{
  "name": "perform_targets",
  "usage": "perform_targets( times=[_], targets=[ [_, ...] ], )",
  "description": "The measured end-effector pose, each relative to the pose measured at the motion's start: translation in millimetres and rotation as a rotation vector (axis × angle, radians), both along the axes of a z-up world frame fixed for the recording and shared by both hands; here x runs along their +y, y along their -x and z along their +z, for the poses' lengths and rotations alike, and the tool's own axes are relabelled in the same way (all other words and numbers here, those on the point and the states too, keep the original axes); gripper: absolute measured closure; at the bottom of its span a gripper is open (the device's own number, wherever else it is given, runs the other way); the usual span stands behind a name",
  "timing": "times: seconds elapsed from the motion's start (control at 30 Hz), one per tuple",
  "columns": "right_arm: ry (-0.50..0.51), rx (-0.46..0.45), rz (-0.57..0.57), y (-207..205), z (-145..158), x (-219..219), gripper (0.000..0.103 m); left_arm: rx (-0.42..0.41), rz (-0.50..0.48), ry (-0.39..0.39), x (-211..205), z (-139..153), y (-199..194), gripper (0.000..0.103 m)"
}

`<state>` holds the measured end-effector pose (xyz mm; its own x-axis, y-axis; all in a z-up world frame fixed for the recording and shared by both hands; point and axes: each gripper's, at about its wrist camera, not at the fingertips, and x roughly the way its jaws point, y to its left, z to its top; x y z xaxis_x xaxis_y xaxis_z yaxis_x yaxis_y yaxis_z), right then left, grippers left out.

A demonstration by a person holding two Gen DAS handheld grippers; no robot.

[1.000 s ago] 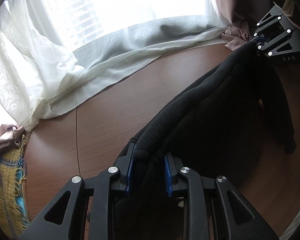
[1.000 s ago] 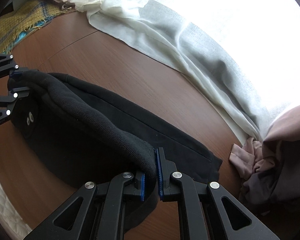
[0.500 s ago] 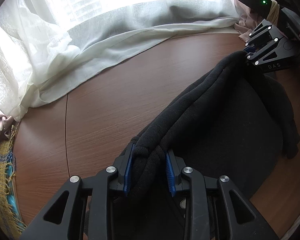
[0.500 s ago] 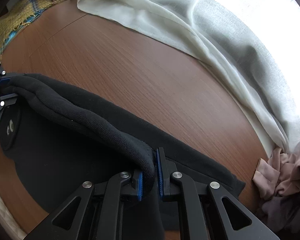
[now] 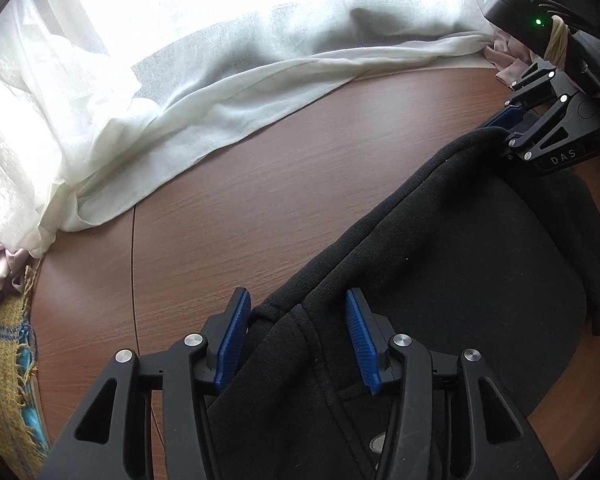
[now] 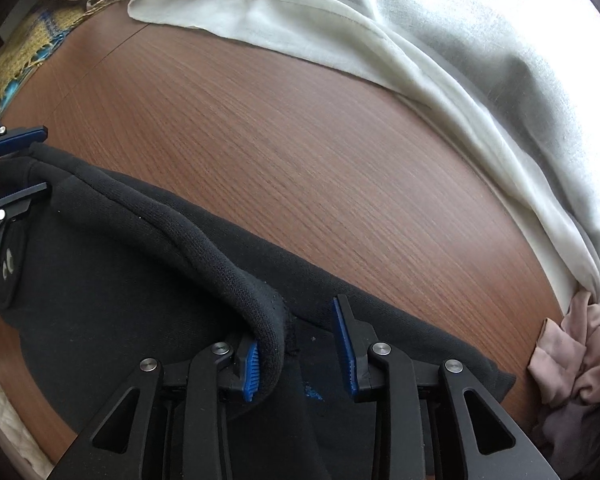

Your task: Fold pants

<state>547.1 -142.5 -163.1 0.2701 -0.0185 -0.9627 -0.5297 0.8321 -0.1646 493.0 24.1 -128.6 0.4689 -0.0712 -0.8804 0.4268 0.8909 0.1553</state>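
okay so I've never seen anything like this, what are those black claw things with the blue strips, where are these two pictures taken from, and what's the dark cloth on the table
The claws are hand-held grippers; a person holds one in each hand, and each carries a wide-angle camera looking along its two fingers. One picture comes from the left gripper, the other from the right gripper. Each also shows in the other's view, off at the edge. The blue strips are grip pads.

The dark cloth is a pair of black pants, lying on a brown wooden table. Both grippers are open, with the pants' thick edge sitting loosely between the fingers, so nothing is clamped. White curtain drapes along the far edge, pinkish cloth sits at one side.
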Motion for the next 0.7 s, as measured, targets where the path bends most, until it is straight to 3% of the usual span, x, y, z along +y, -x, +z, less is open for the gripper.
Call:
perform_targets(
  times=[0.13, 0.33, 0.7],
  targets=[
    [0.011, -0.008, -0.031, 4.6, -3.6, -3.0, 0.058, -0.001, 0.018, -0.004, 2.3, -1.9, 0.6, 0.049],
    [-0.003, -0.042, -0.069, 13.1, 5.1, -6.3, 0.055, -0.107, -0.006, -0.029, -6.2, 19.9, 20.9, 0.049],
    [-0.145, -0.276, -0.078, 103.1, 67.7, -8.7, 0.055, -0.265, 0.014, 0.136, -14.8, 78.8, 72.1, 0.045]
  ],
)
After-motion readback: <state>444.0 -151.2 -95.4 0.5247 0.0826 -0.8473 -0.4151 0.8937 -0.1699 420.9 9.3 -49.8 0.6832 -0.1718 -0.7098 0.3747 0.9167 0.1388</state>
